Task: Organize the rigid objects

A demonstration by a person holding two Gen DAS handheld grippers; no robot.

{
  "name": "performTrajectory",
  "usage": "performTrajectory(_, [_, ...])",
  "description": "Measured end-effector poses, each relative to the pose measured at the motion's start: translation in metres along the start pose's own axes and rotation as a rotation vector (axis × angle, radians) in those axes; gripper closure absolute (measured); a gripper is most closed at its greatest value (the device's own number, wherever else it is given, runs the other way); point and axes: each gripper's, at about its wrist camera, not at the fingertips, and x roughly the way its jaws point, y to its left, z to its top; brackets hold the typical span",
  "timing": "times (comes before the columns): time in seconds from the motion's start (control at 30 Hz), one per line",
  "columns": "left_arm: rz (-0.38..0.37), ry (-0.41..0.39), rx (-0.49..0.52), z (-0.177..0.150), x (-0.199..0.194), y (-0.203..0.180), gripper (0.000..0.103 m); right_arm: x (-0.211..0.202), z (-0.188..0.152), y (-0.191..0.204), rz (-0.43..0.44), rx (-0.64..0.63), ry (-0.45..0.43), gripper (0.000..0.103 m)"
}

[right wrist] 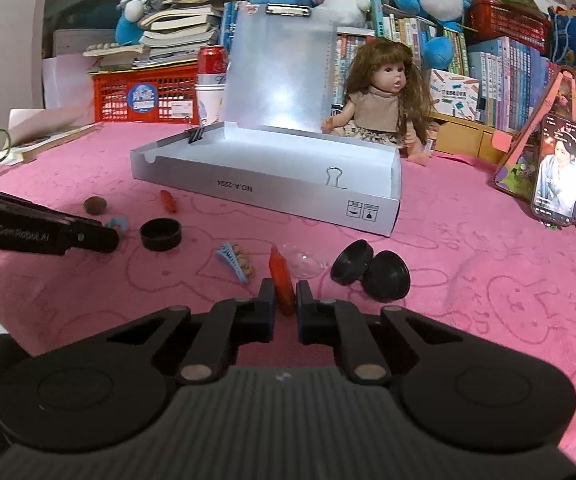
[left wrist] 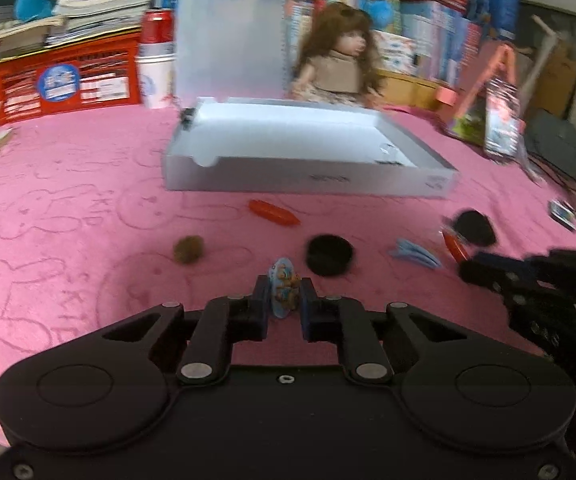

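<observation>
1. The left claw [left wrist: 283, 300] pinches a small blue oval picture piece [left wrist: 284, 290], held upright on edge between its fingers, just above the pink surface [left wrist: 67, 240].
2. Ahead of the left claw lie a black round cap [left wrist: 329, 255], a brown ball [left wrist: 188, 249] and an orange stick [left wrist: 273, 213]; beyond them sits the open white box [left wrist: 308, 148].
3. The right claw [right wrist: 285, 300] pinches a red-orange stick [right wrist: 281, 282] by its near end.
4. Just right of the right claw lie 2 black discs [right wrist: 372, 270]; to its left, a blue hair clip [right wrist: 233, 260].
</observation>
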Motion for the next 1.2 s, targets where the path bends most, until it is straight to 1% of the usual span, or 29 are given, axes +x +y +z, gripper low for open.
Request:
performTrajectory(0.17, [-0.057,0.021,0.045,-0.008,-0.01,-0.011,0.088,-0.01,-0.001,-0.004,0.056,0.001,-0.001,0.09])
performTrajectory(0.3, [-0.048,0.015,0.076,-0.013,-0.012,-0.017,0.083,-0.012,-0.003,-0.001,0.069,-0.028,0.005,0.089])
performTrajectory(0.33, [-0.044,0.012,0.083,-0.013,-0.013,-0.019,0.078,-0.012,-0.004,-0.001,0.071,-0.031,0.005,0.087])
performTrajectory(0.37, [-0.041,0.009,0.091,-0.014,-0.013,-0.02,0.072,-0.012,-0.004,-0.001,0.07,-0.031,0.006,0.082])
performTrajectory(0.4, [-0.037,0.007,0.098,-0.014,-0.013,-0.021,0.069,-0.012,-0.003,-0.001,0.068,-0.03,0.007,0.077])
performTrajectory(0.43, [-0.031,0.005,0.105,-0.015,-0.014,-0.022,0.066,-0.013,-0.003,-0.002,0.065,-0.027,0.006,0.075])
performTrajectory(0.5, [-0.015,0.004,0.119,-0.016,-0.014,-0.022,0.066,-0.013,-0.004,-0.003,0.06,-0.019,0.003,0.074])
performTrajectory(0.53, [-0.01,0.005,0.122,-0.016,-0.014,-0.021,0.066,-0.013,-0.004,-0.004,0.055,-0.015,0.003,0.066])
performTrajectory(0.57, [-0.006,0.005,0.124,-0.017,-0.014,-0.02,0.066,-0.013,-0.004,-0.005,0.053,-0.012,0.002,0.063])
performTrajectory(0.7, [0.023,-0.001,0.132,-0.019,-0.016,-0.016,0.064,-0.013,-0.006,-0.007,0.054,-0.02,0.012,0.062])
performTrajectory(0.93, [0.072,-0.005,0.106,-0.018,-0.016,-0.003,0.063,-0.015,-0.009,-0.008,0.031,-0.03,0.008,0.051])
performTrajectory(1.2, [0.139,-0.009,0.088,-0.017,-0.016,0.007,0.062,-0.02,-0.011,-0.018,-0.007,-0.017,0.006,0.043])
